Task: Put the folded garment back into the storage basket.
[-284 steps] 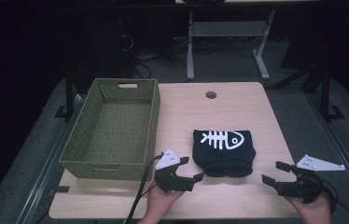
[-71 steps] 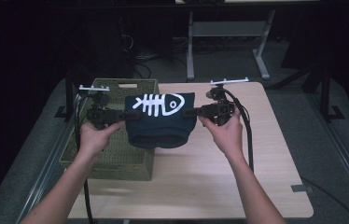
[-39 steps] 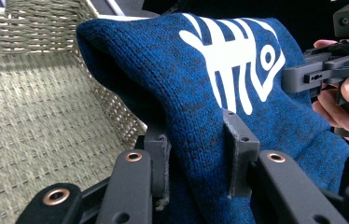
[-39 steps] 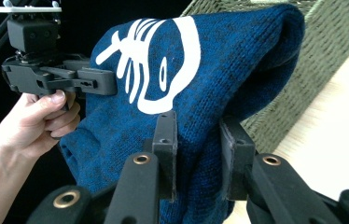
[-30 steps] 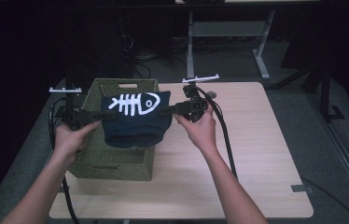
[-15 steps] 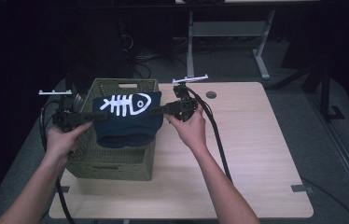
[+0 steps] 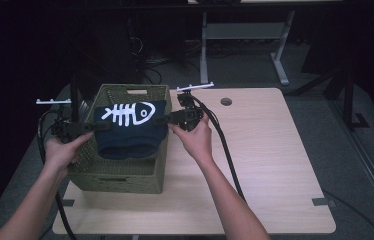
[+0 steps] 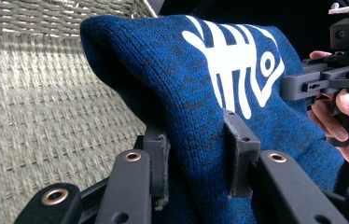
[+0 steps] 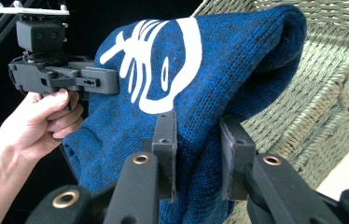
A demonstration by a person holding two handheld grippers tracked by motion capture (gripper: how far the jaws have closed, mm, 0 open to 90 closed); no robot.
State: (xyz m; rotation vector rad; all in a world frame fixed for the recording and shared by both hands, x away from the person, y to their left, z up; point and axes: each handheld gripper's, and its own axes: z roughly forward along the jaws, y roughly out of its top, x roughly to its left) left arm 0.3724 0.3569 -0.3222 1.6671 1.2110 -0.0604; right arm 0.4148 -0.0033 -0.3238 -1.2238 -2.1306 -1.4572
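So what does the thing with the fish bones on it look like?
Find the green woven basket at the left of the wooden table. Hanging over it, pinched on each side by the left gripper and right gripper, is a folded dark blue knitted sweater. Its white fish skeleton picture marks it out.

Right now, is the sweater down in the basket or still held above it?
Held above it. The folded sweater hangs between the left gripper and right gripper, both clamped on its edges, over the basket; whether its bottom touches the floor, cannot tell.
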